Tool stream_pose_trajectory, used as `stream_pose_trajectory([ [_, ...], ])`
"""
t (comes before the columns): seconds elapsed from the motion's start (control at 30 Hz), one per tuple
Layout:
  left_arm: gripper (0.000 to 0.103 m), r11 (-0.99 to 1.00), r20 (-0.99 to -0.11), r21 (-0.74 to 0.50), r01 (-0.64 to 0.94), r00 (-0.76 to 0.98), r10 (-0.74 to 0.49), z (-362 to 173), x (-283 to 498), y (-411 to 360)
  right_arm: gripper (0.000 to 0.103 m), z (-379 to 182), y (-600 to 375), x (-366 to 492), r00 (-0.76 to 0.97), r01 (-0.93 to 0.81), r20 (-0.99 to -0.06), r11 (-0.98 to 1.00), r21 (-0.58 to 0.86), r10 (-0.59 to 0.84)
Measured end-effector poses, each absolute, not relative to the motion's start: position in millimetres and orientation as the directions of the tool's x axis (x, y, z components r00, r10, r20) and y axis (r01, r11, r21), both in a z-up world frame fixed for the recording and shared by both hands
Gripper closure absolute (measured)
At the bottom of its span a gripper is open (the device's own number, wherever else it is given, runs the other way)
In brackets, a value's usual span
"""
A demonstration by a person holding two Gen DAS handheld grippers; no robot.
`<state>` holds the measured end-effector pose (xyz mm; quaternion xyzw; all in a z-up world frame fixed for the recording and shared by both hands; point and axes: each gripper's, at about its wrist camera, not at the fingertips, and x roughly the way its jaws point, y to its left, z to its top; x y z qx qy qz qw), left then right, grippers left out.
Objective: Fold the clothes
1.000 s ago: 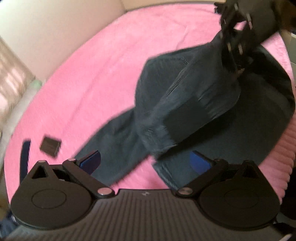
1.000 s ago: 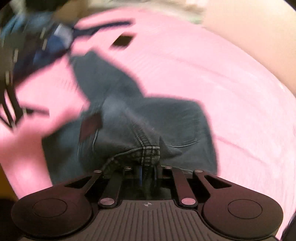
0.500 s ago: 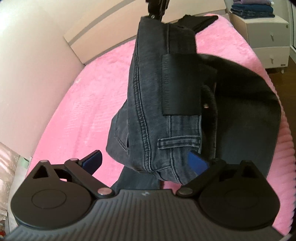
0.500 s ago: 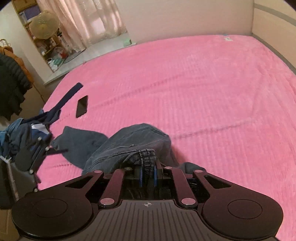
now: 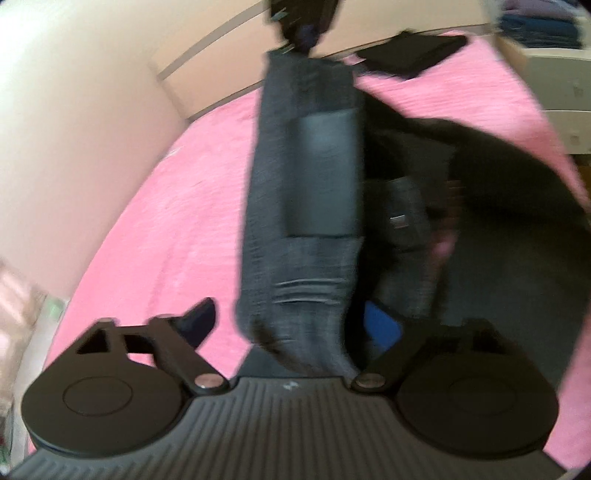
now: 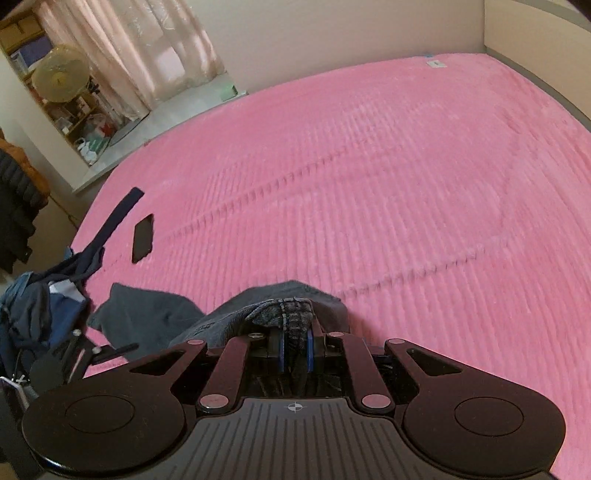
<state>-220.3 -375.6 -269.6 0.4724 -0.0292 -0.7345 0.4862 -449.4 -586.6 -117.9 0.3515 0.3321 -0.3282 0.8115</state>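
Dark grey jeans [image 5: 306, 206] hang lengthwise in front of my left gripper [image 5: 291, 325], which is open, its jaws spread on either side of the hanging denim without pinching it. The top of the jeans is held high by my right gripper [image 5: 299, 22], seen at the top of the left wrist view. In the right wrist view my right gripper [image 6: 295, 343] is shut on the jeans' waistband [image 6: 291, 314]; the rest of the jeans [image 6: 147, 314] drapes down onto the pink bed [image 6: 369, 184]. The left wrist view is blurred.
A black phone [image 6: 143, 238] and a dark strap [image 6: 118, 218] lie near the bed's left edge. A pile of blue clothes [image 6: 33, 314] sits at the left. A dark folded garment [image 5: 413, 55] lies far on the bed. A white dresser [image 5: 554, 88] stands at right.
The right gripper has lifted the jeans higher and they now hang straighter. The left gripper has moved closer, so the denim sits between its open jaws.
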Motion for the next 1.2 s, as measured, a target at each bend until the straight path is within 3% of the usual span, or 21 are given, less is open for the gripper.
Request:
stream_pose_trajectory([
  [0.07,0.046,-0.522,-0.675,0.492,0.697,-0.073,-0.734,-270,-215,-388,0.093,-125,-595,-447,0.561,0.773,-0.771,0.522,0.360,-0.300],
  [0.13,0.079,-0.532,-0.686,0.488,0.692,-0.073,-0.724,-265,-214,-392,0.093,-132,-604,-445,0.552,0.782,-0.776,0.512,0.356,-0.304],
  [0.17,0.088,-0.532,-0.688,0.489,0.691,-0.070,-0.723,-262,-213,-394,0.093,-135,-608,-446,0.548,0.785,-0.779,0.510,0.352,-0.305],
  [0.2,0.091,-0.528,-0.694,0.477,0.703,-0.067,-0.717,-257,-210,-397,0.093,-138,-612,-446,0.545,0.787,-0.781,0.509,0.349,-0.306],
  [0.33,0.094,-0.485,-0.719,0.360,0.797,-0.094,-0.689,-229,-196,-429,0.093,-148,-619,-448,0.526,0.796,-0.783,0.517,0.315,-0.332],
  [0.73,0.097,-0.448,-0.609,0.317,0.836,-0.183,-0.772,-104,-191,-511,0.094,-114,-557,-498,0.572,0.786,-0.720,0.514,0.344,-0.393],
  [0.93,0.097,-0.598,-0.544,0.383,0.705,-0.351,-0.762,-34,-263,-509,0.094,-87,-511,-555,0.566,0.824,-0.655,0.321,0.467,-0.500],
  [1.2,0.097,-0.714,-0.591,0.426,0.555,-0.427,-0.684,-15,-406,-540,0.094,-107,-526,-665,0.565,0.758,-0.587,0.084,0.647,-0.580],
])
